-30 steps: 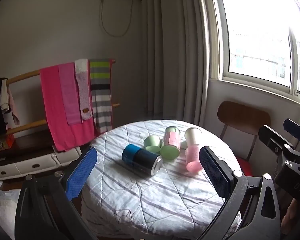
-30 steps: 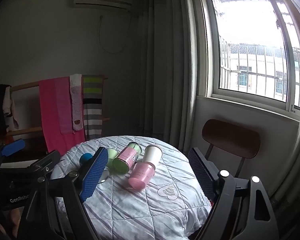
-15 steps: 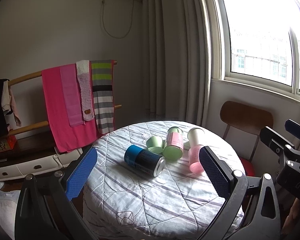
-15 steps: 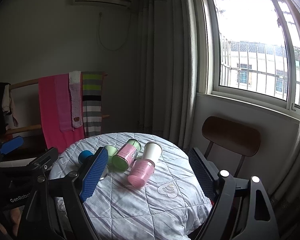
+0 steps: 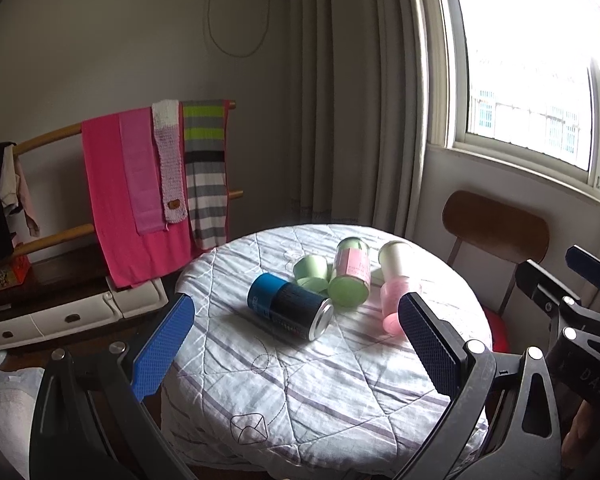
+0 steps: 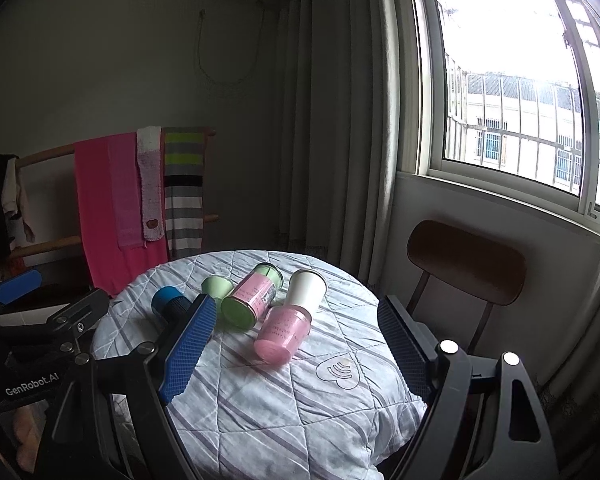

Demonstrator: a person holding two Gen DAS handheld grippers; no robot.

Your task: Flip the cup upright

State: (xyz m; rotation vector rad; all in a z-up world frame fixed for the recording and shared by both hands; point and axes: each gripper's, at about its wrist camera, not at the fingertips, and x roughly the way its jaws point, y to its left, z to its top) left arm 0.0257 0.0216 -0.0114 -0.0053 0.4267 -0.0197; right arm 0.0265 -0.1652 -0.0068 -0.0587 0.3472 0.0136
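**Four cups lie toppled on a quilted round table as both claws hang open**

Your left claw [image 5: 296, 344] and right claw [image 6: 296, 344] are both spread wide and hold nothing, each hovering short of the round table [image 5: 320, 400] with its striped, quilted cloth. The cups lie on their sides in a cluster toward the far half of the table. The blue and black cup [image 5: 290, 306] lies nearest your left claw, its silver rim facing you; print runs along its side but is too small to read. Just behind it lie a small pale green cup [image 5: 311, 273] and a green cup with a pink label [image 5: 350, 278], touching each other; the label's writing is illegible. The pink and white cup [image 6: 294, 314] lies to their right, its pink end toward you.

In the right wrist view your blue finger pad [image 6: 188, 350] covers most of the blue cup. The only readable words are "GenRobot.AI" on the left claw's body there, and a partial "DAS" on the right claw's body in the left view. A wooden chair [image 6: 466, 262] stands beside the table under the window [image 6: 516, 92]; its seat is mostly hidden.
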